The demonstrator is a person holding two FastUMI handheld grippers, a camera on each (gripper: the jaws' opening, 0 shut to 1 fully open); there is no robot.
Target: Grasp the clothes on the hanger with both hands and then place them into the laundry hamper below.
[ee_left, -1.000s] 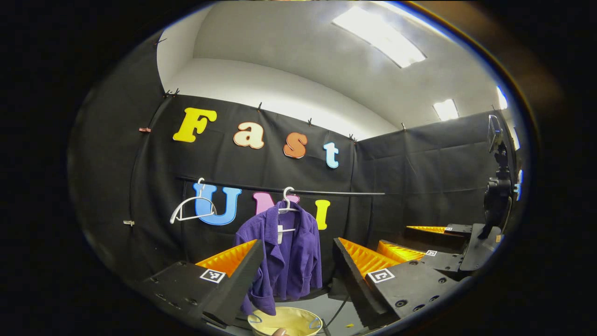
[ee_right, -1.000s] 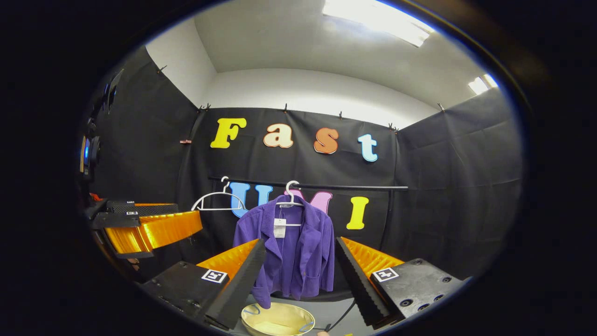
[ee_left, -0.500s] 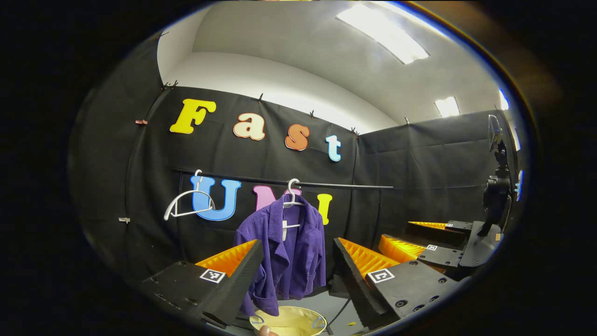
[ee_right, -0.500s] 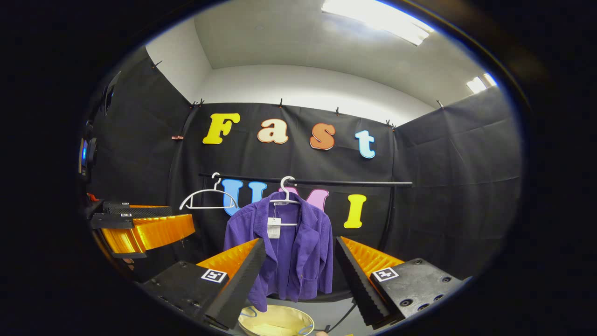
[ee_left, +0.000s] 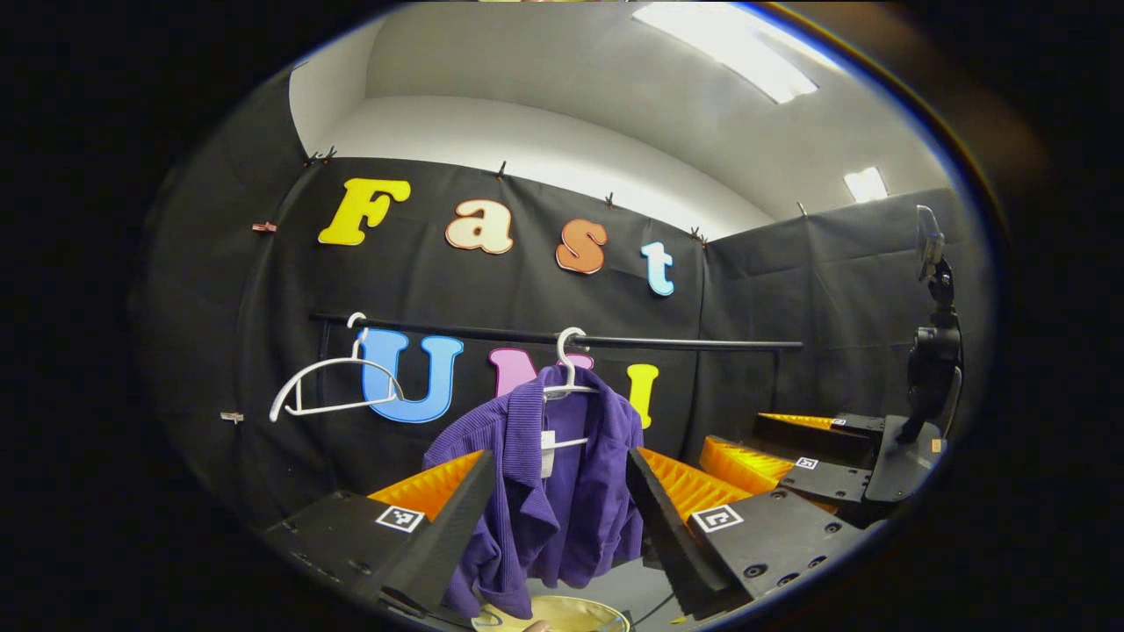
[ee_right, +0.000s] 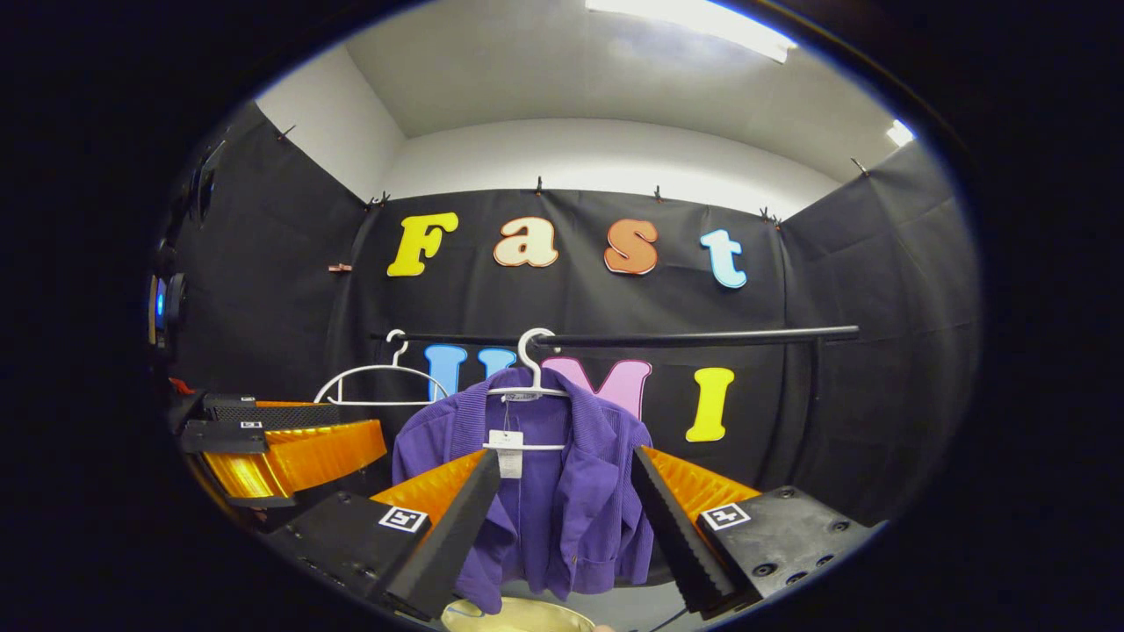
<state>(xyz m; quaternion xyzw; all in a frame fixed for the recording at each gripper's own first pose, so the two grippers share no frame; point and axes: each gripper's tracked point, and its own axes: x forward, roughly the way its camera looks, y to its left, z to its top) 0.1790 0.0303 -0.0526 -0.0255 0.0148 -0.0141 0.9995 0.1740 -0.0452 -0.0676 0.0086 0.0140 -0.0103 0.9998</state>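
I've got an empty white hanger (ee_left: pixel 329 391) on the black rail (ee_left: pixel 562 338), near its left end. A dark camera stand (ee_left: pixel 931 351) stands at my right edge. Ceiling light panels (ee_left: pixel 729 53) glow overhead.

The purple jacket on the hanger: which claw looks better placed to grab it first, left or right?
Probably the right claw, by a little. The jacket hangs square between its open fingers. The left claw is open too but views the jacket from an angle. Neither touches it yet.
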